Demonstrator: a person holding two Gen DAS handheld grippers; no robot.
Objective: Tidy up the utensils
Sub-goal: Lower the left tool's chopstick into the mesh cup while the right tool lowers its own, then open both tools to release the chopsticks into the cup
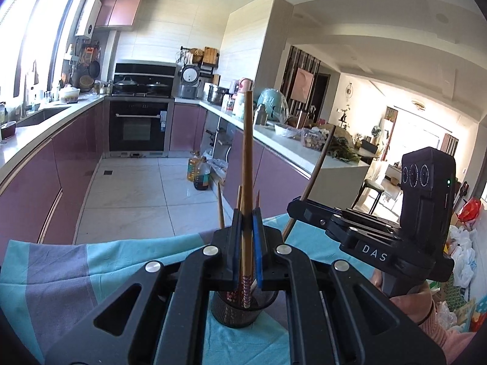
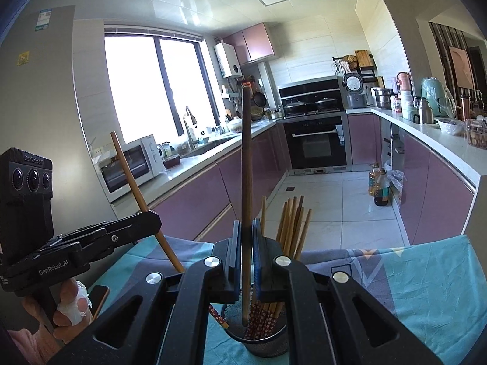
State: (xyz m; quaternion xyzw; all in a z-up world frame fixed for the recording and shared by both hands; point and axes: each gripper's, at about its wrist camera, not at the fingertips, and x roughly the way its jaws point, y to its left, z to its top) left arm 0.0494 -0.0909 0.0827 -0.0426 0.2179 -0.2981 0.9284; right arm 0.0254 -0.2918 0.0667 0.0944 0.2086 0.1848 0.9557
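In the left wrist view my left gripper (image 1: pixel 247 216) is shut on a light wooden chopstick (image 1: pixel 247 152) that stands almost upright. Its patterned lower end reaches into a black mesh cup (image 1: pixel 225 310) on the table. At the right, my right gripper (image 1: pixel 292 210) grips a dark chopstick (image 1: pixel 318 167) that leans right. In the right wrist view the right gripper (image 2: pixel 246 225) is shut on that dark chopstick (image 2: pixel 246 158), whose lower end hangs inside the mesh cup (image 2: pixel 268 345). Several chopsticks (image 2: pixel 292 225) stand in the cup. The left gripper (image 2: pixel 152 216) holds the light chopstick (image 2: pixel 134 182) at the left.
A teal and grey cloth (image 2: pixel 411 279) covers the table. A dark phone-like slab (image 2: pixel 100 299) lies near the left hand. Purple kitchen cabinets (image 1: pixel 67 164) line both sides of the tiled floor. Oil bottles (image 1: pixel 199 173) stand on the floor by the right counter.
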